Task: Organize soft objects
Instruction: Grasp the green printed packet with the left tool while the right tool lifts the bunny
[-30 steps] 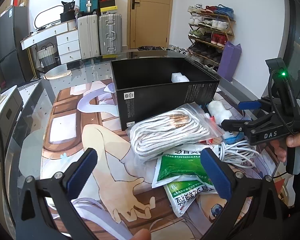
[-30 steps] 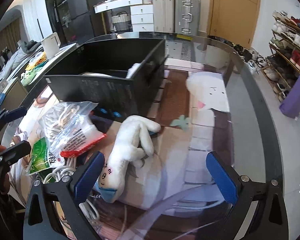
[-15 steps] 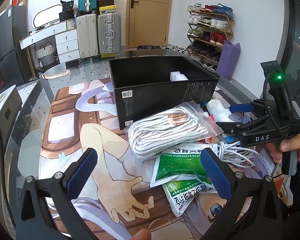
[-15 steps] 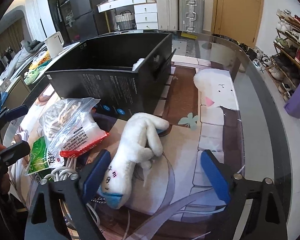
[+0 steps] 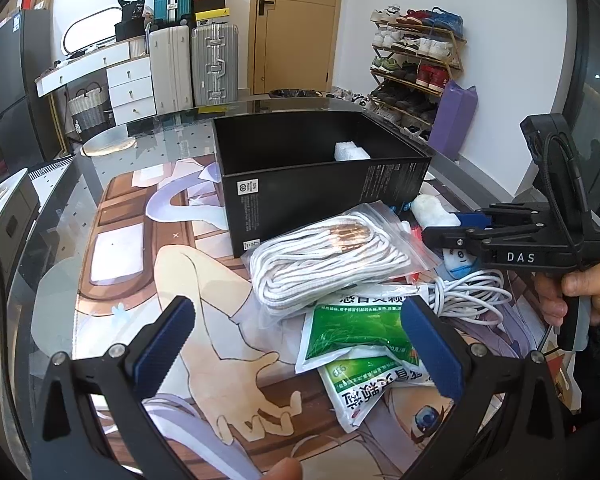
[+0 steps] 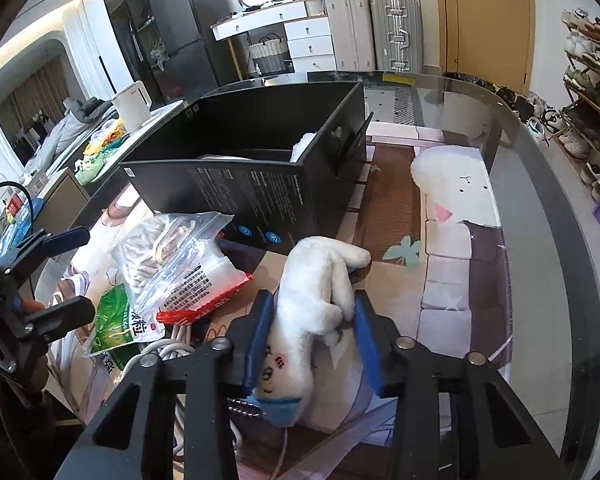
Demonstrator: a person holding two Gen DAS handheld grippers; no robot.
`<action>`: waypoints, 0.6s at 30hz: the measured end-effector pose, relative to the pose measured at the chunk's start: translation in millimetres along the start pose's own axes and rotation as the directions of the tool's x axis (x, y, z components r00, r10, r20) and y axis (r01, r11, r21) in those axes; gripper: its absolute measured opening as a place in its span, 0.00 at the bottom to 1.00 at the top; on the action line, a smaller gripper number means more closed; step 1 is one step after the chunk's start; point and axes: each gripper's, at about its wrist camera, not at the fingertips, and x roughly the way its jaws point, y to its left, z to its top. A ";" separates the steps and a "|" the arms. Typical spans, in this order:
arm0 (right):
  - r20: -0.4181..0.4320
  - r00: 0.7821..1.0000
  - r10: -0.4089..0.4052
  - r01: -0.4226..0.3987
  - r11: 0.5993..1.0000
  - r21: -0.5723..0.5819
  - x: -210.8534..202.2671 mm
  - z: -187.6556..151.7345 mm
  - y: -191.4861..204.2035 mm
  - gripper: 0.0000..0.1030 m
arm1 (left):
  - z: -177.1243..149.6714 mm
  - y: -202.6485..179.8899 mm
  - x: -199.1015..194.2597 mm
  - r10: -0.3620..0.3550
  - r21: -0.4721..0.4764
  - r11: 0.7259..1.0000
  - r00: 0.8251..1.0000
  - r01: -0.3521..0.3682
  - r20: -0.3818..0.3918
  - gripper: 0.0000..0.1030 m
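A white plush toy (image 6: pixel 320 276) with a blue tip lies on the printed mat in front of the black open box (image 6: pixel 240 188). My right gripper (image 6: pixel 314 300) is closing around its middle, and both blue pads press into its sides. In the left wrist view the toy (image 5: pixel 432 210) shows beside the box (image 5: pixel 300 196), with the right gripper (image 5: pixel 452 228) over it. My left gripper (image 5: pixel 296 316) hangs open and holds nothing, above a zip bag of white cord (image 5: pixel 324 260) and green packets (image 5: pixel 352 332). A white foam piece (image 5: pixel 350 151) sits inside the box.
A coiled white cable (image 5: pixel 468 292) lies right of the packets. The glass table's curved edge (image 6: pixel 540 208) runs along the right. Suitcases (image 5: pixel 214 64) and a shoe rack (image 5: pixel 416 60) stand by the far wall. A white kettle (image 6: pixel 132 106) stands on a side counter.
My right gripper came forward and down over the plush toy and its jaws went from wide open to pressing on the toy. The left gripper stayed where it was, open.
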 end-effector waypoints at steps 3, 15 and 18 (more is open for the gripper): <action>0.025 1.000 -0.001 0.001 1.000 -0.004 -10.3 0.8 0.0 0.35 | -0.5 -1.0 -1.7 -0.005 0.001 1.000 1.000 0.005 0.011 1.00; 0.123 0.992 -0.009 0.010 1.000 -0.009 -53.1 4.0 -0.5 0.35 | -5.6 -20.2 7.7 -0.090 0.037 0.995 0.995 0.092 -0.042 1.00; 0.122 0.992 -0.010 0.011 1.000 -0.005 -54.0 3.5 -2.0 0.35 | -6.3 -22.4 9.2 -0.117 0.022 0.993 0.992 0.118 -0.051 1.00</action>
